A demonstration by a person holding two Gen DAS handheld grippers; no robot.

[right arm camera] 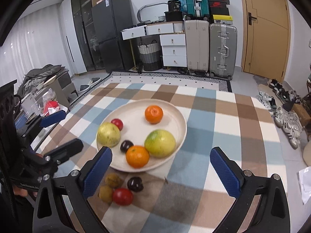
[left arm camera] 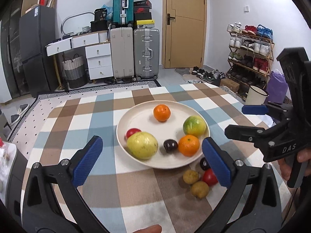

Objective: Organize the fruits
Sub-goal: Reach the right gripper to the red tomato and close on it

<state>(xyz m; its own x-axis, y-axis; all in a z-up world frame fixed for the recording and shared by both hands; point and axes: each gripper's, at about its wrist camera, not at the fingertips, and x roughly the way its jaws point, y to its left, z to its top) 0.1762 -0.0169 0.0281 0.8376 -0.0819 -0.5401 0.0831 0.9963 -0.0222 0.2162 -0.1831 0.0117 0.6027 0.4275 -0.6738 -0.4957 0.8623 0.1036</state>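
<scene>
Both grippers stand wide apart at the jaws, nothing between the pads. The left gripper (left arm camera: 152,160) hangs over the near edge of the cream plate (left arm camera: 140,114), and the right gripper (right arm camera: 161,171) over the same edge from the other side (each shows in the other's view, off to the side).

Six fruits lie in the plate: two oranges, one far (left arm camera: 162,112) and one near (left arm camera: 189,145); two large yellow-green fruits, one just ahead of the left gripper's left pad (left arm camera: 142,145) and one toward the plate's right rim (left arm camera: 194,126); one red fruit (left arm camera: 133,132) tucked behind the left-hand yellow-green fruit; one dark plum (left arm camera: 170,145) beside the near orange.

Four more fruits sit on the checked tablecloth (left arm camera: 87,120), just outside the plate's near rim, close by the left gripper's right pad: two small brownish-yellow fruits (left arm camera: 191,176) (left arm camera: 199,189), one red fruit (left arm camera: 209,177), one dark plum (left arm camera: 204,163). In the right wrist view this cluster lies beside that gripper's left pad.
</scene>
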